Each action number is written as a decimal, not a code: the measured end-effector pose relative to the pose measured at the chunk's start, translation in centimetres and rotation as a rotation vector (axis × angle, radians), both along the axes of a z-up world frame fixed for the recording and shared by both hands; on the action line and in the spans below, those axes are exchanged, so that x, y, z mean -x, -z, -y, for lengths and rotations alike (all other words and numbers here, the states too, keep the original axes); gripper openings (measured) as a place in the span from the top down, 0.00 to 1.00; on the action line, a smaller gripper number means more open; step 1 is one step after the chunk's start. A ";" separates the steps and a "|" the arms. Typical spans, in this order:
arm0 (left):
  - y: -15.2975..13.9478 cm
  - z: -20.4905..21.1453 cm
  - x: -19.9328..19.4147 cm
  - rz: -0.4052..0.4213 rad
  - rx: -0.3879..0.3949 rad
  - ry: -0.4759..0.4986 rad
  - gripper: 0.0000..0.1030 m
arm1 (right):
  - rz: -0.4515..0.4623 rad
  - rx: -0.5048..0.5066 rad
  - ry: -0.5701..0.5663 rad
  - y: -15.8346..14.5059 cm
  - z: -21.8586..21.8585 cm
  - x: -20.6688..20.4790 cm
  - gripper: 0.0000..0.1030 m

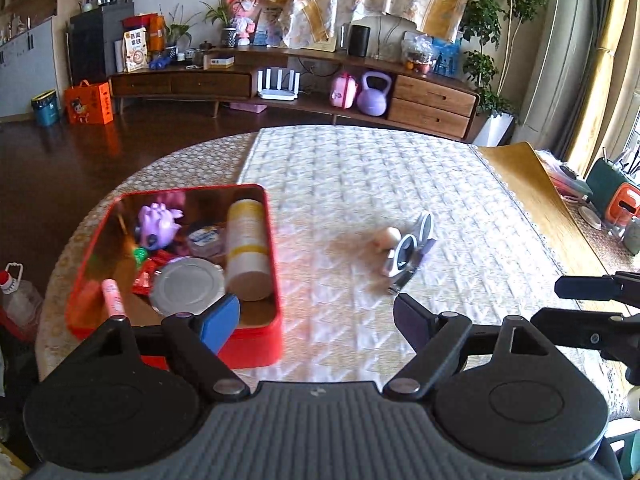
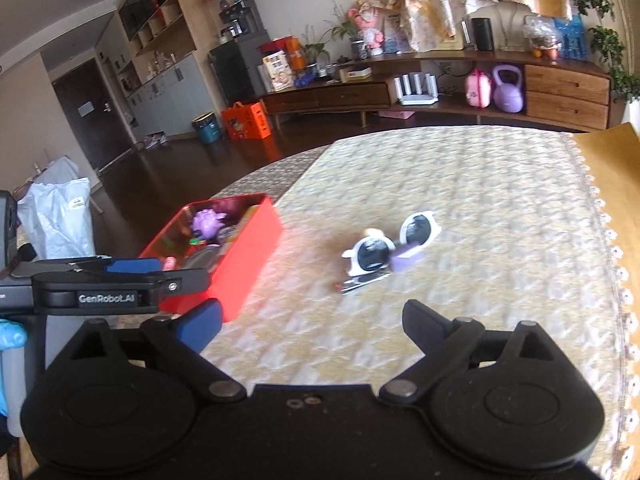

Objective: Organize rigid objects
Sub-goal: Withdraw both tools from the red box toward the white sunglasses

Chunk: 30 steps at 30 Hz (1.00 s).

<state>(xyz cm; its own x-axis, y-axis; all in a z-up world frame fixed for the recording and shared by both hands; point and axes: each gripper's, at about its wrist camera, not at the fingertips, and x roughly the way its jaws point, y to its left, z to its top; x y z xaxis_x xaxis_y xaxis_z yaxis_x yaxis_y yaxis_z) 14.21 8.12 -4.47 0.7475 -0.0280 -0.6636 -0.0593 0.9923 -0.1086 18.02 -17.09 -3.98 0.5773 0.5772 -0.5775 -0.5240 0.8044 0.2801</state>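
A red tin box [image 1: 248,344] sits on the left of the quilted tablecloth and holds a purple toy [image 1: 158,224], a pale cylinder bottle [image 1: 246,252], a round silver lid [image 1: 188,286] and other small items. To its right lie white-framed sunglasses [image 1: 412,246], a small beige object [image 1: 386,238] and a nail clipper [image 1: 400,282]. My left gripper [image 1: 318,320] is open and empty, near the box's right corner. My right gripper [image 2: 310,320] is open and empty, short of the sunglasses [image 2: 394,246] and the clipper [image 2: 360,285]. The box [image 2: 244,264] lies to its left.
The round table [image 1: 360,168] ends at a lace-edged cloth on the right, beside a yellow mat [image 1: 524,184] and desk clutter [image 1: 616,204]. A plastic bottle [image 1: 16,300] and a white bag [image 2: 60,216] stand on the floor at the left. A low wooden cabinet [image 1: 432,104] lines the far wall.
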 end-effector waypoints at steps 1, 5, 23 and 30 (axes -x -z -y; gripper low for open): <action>0.1 0.2 -0.1 0.001 0.008 0.002 0.18 | 0.015 0.014 0.001 0.2 0.2 -0.1 0.05; 0.6 1.3 -1.0 0.003 0.036 0.008 0.18 | 0.046 0.062 -0.004 1.2 0.8 -0.8 0.05; 5.0 6.0 -6.2 -0.030 0.003 0.128 0.18 | 0.072 0.154 -0.020 4.6 1.3 -8.5 0.14; 7.4 6.2 -8.0 -0.027 0.012 0.130 0.18 | 0.043 0.157 -0.089 5.7 0.1 -11.1 0.15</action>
<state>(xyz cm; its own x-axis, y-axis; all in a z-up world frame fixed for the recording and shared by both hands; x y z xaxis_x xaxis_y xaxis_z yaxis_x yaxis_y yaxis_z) 22.19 1.89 -11.91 0.7189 -0.1315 -0.6826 0.0668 0.9905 -0.1204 29.13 -17.21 -9.70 0.5540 0.5318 -0.6405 -0.6035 0.7865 0.1310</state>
